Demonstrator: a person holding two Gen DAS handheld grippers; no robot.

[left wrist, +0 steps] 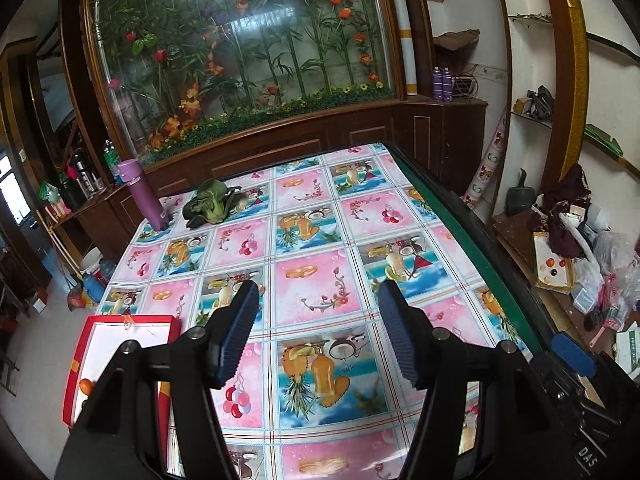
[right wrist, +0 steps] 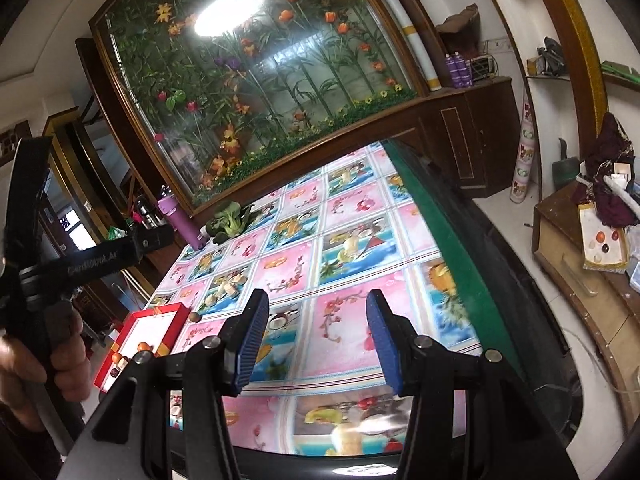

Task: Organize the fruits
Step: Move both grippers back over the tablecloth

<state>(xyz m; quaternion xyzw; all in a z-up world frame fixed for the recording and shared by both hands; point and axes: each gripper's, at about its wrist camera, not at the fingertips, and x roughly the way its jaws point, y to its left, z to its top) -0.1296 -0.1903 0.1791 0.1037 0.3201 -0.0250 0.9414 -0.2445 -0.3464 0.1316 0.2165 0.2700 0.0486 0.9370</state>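
Red-rimmed tray (left wrist: 80, 360) sits at the table's (left wrist: 452, 216) left edge, near corner, left of the left gripper (left wrist: 318, 300) and partly hidden behind its left arm. An orange fruit (left wrist: 86, 386) lies inside the tray at its near end. In the right wrist view the tray (right wrist: 156, 314) holds several small fruits (right wrist: 143, 346) at its near end, orange and darker ones; a small brown fruit (right wrist: 194, 317) lies on the cloth just beside the tray's far right corner.

Left gripper: jaws spread, nothing between them, only the fruit-print tablecloth (left wrist: 312, 240) below. Right gripper (right wrist: 316, 314): jaws spread too, empty, over the cloth near the table's right edge, well apart from the tray.

Far left corner: purple bottle (left wrist: 142, 192) upright, leafy green vegetable (left wrist: 212, 204) just to its right.

Writing: pale lettering on the left tool's black bar, too blurred to read surely; "DAS" on a black part at the lower right of the left wrist view.

A hand (right wrist: 36, 364) grips the left tool's handle at the left border, fingers curled around it; both grippers tilt downward toward the cloth
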